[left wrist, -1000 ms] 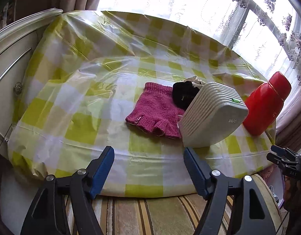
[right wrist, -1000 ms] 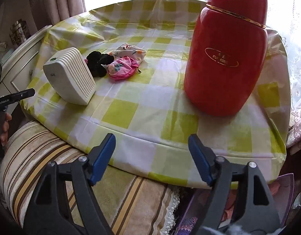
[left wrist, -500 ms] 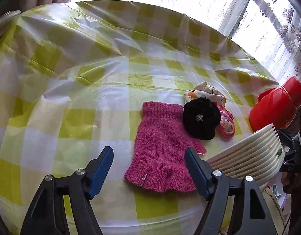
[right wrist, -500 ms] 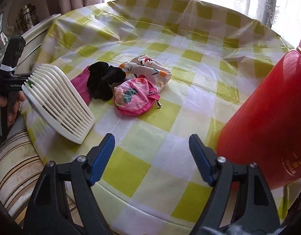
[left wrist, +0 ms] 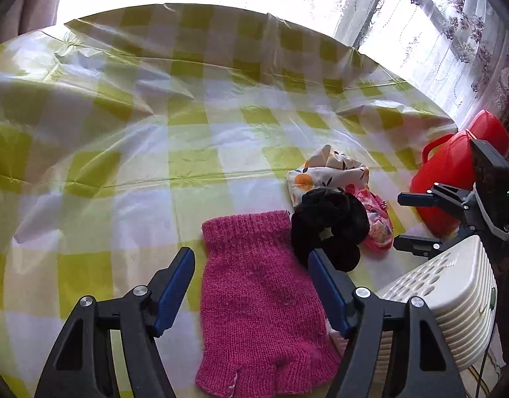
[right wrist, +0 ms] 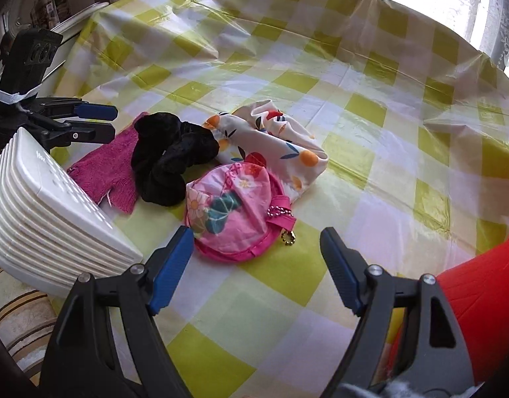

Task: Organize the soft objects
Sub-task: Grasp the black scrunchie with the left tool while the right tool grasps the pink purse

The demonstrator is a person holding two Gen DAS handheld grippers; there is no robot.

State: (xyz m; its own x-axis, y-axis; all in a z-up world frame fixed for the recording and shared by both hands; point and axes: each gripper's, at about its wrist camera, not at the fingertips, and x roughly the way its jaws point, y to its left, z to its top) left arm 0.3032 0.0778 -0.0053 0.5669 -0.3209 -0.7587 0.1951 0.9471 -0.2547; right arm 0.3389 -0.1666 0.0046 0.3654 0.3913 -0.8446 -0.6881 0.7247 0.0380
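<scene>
Sunlit lace curtains (left wrist: 420, 16) back a round table (right wrist: 320, 76) covered in a glossy yellow-and-white checked cloth.

Largest of the items, a red flask (left wrist: 453, 179) stands at the table's 3 o'clock edge in the left wrist view; the right wrist view shows it at 4 o'clock (right wrist: 479, 298).

A white slatted basket (right wrist: 45, 212) lies tipped on its side at the near edge, at 9 o'clock in the right wrist view, its rim touching the pink knitted glove (left wrist: 257, 301).

The left gripper (left wrist: 251, 272) hovers with jaws apart, the glove lying flat on the cloth below and between its blue pads, which do not press it; these jaws have just been closing slightly.

The right gripper (right wrist: 254, 252) also stands open, empty, just short of the pink floral pouch (right wrist: 234, 209).

A white fruit-print cloth (right wrist: 271, 139) lies at 12 o'clock of the pouch, touching it.

A black velvet scrunchie (right wrist: 171, 162) sits between glove and pouch, overlapping the glove's cuff.
</scene>
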